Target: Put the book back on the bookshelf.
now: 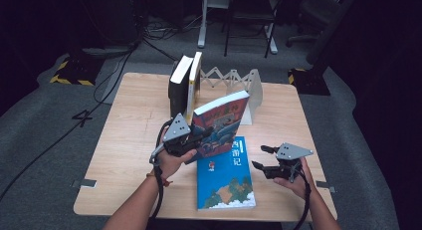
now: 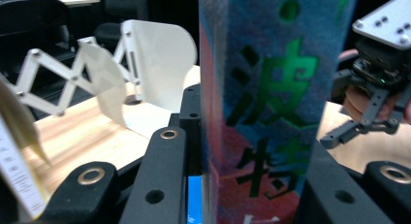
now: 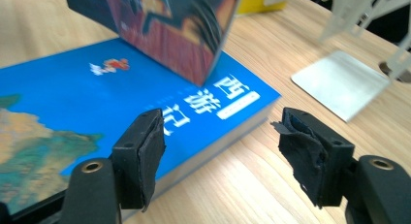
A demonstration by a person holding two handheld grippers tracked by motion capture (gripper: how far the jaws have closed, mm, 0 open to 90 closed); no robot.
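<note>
Left tongs [image 1: 201, 135] grip colourful book [image 1: 219, 123] upright; spine [image 2: 271, 112] vertical, long axis rising away.

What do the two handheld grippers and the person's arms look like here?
Both the left gripper and the right gripper are black, two-jawed, each topped by a grey three-cornered plate with small screws. The jaws are flat black bars with brass-ringed holes; the right one's pads are frayed black foam. A black cable trails from each. The forearms are bare, with an orange band at the left wrist.
</note>
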